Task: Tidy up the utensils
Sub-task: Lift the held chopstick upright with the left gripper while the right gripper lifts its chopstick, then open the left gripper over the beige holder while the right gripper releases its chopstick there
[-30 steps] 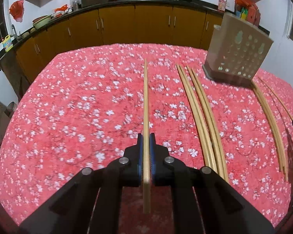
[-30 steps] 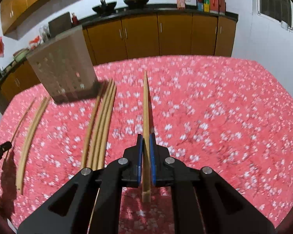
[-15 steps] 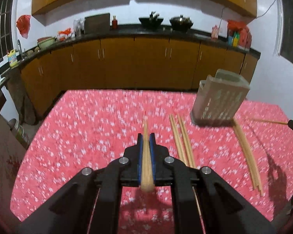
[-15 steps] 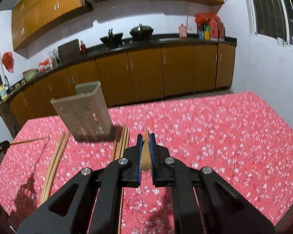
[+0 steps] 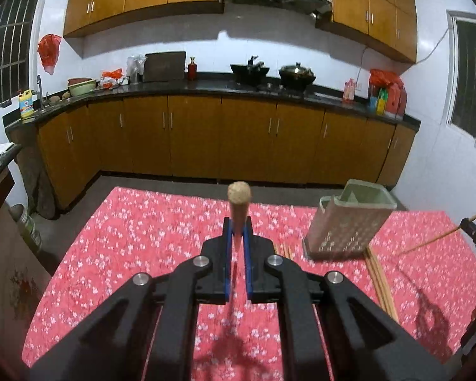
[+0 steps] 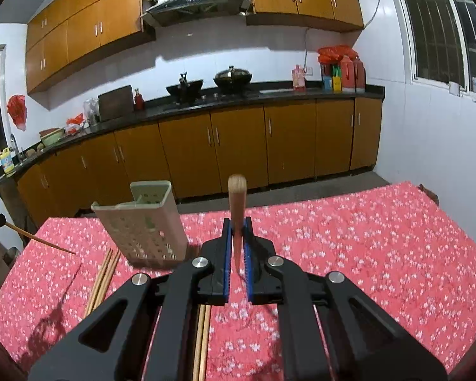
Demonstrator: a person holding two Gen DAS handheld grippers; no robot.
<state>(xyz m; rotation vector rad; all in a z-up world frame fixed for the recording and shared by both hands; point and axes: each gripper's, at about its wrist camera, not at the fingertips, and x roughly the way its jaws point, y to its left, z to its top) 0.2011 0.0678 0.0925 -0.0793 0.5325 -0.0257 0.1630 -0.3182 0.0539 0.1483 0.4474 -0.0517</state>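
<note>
Both chopsticks have left the table: left gripper [image 5: 237, 238] and right gripper [image 6: 237, 238] each clamp one, probably bound for the holder [image 5: 349, 222].

table cover [image 5: 142, 238]: we saw cloth, red with a small white blossom print, matt and soft-looking
held chopstick [image 5: 239, 204]: in the left view we saw pale wood or bamboo, its blunt end grainy and unpolished
second held chopstick [image 6: 237, 203]: the same matt wood showed at centre frame in the right view
loose chopsticks [image 6: 106, 273]: we saw bare light wood, smooth, with no shine
utensil holder [image 5: 349, 225]: we took it for beige plastic, perforated, dull
left gripper [image 5: 237, 255]: we saw black matt plastic arms, blue ribbed pads, bright metal screw heads
right gripper [image 6: 237, 255]: it had the same build
cabinets [image 6: 238, 146]: we saw brown wood-look doors, semi-glossy, with metal handles
countertop [image 5: 206, 87]: it looked dark, polished, reflective
wall [image 5: 269, 47]: we saw white glossy tile
</note>
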